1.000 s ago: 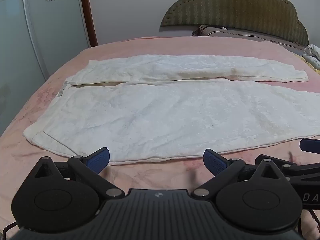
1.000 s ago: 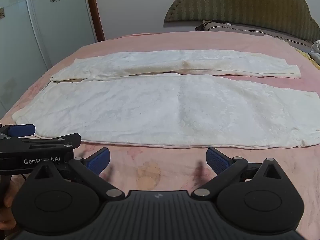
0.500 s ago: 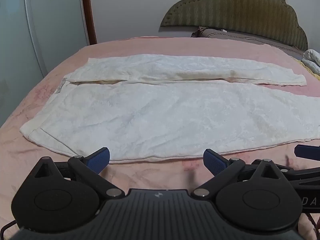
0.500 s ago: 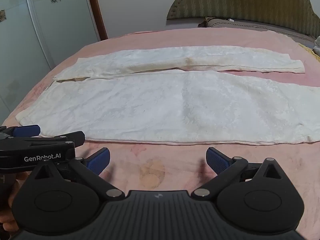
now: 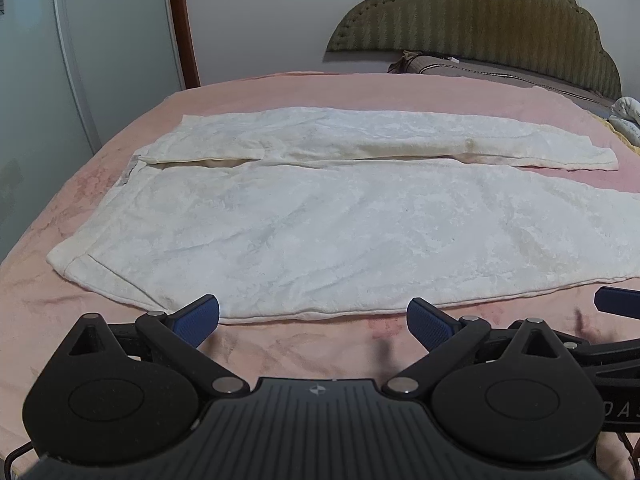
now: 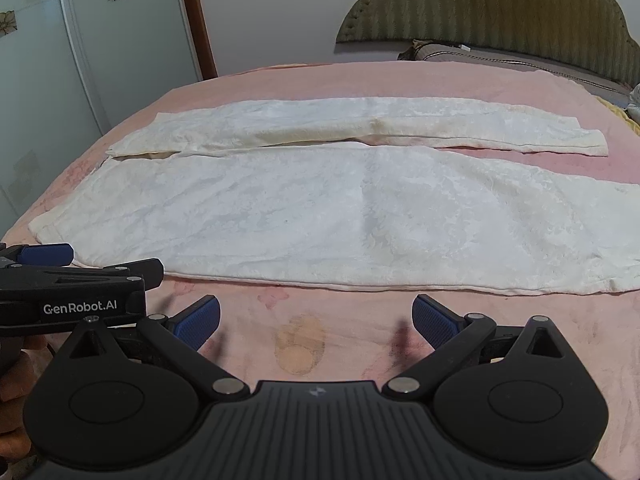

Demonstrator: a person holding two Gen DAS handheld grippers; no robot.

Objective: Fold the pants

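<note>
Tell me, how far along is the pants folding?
Barely begun. Done: the white pants are spread flat on the pink bed, both legs side by side, no fold yet. In hand: nothing; the left gripper and right gripper hover open just short of the near edge. Left: every fold.

white pants (image 6: 340,208) flat, pink bedspread (image 6: 320,80)

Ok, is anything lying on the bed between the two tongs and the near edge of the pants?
Nothing visible does. Only bare pink sheet separates the open right tongs and the open left tongs from the near edge of the white pants. The brownish mark there is a flat stain.
</note>
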